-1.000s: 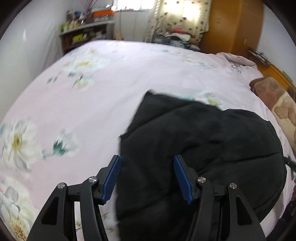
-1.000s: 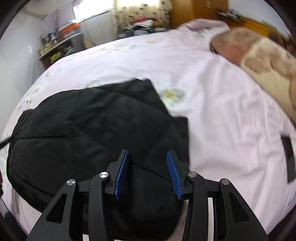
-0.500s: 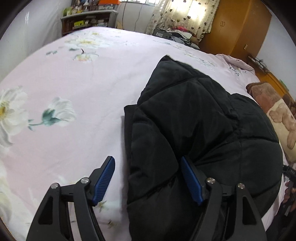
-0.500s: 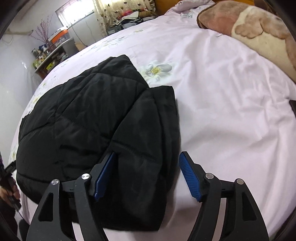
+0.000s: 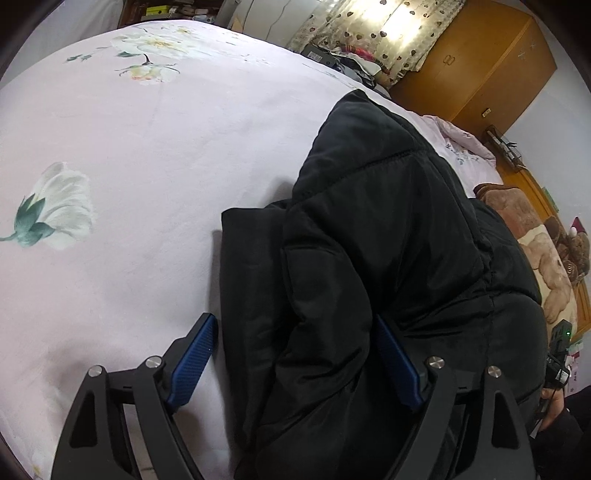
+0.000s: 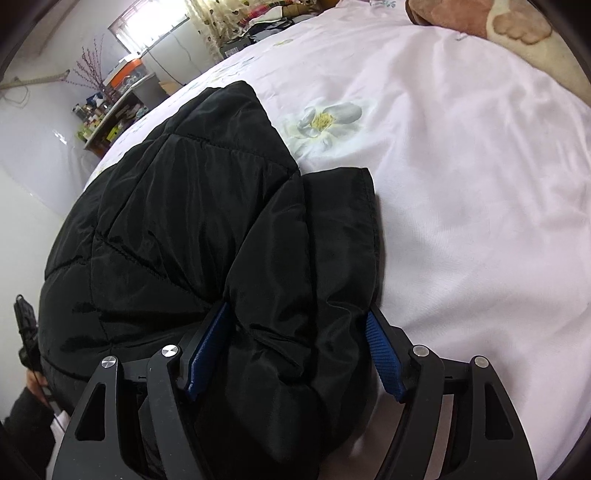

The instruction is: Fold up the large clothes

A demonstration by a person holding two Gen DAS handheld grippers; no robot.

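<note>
A big bed (image 5: 122, 155) with a pink flower sheet is seen, and the black puffy jacket (image 5: 369, 240) is laid on it, near the front edge, already folded into a thick bundle. A brown blanket (image 6: 517, 26) is seen far off at the head of the bed, well apart from the jacket. In the left view, the left tool (image 5: 295, 362) is held wide apart, with a fat fold of the jacket between its blue pads (image 5: 192, 358); the fold is not squeezed. In the right view, the right tool (image 6: 295, 350) is also held wide apart around the jacket's other side fold, with one pad just at the fold's edge. It is judged that the two sides are about to be grabbed. For a good fold, both layers should be taken deep between the pads and pinched at the same time. The jacket is puffy and slippery, so a thin pinch can slip out. Both sides should be lifted evenly, so the bundle is not pulled crooked.
</note>
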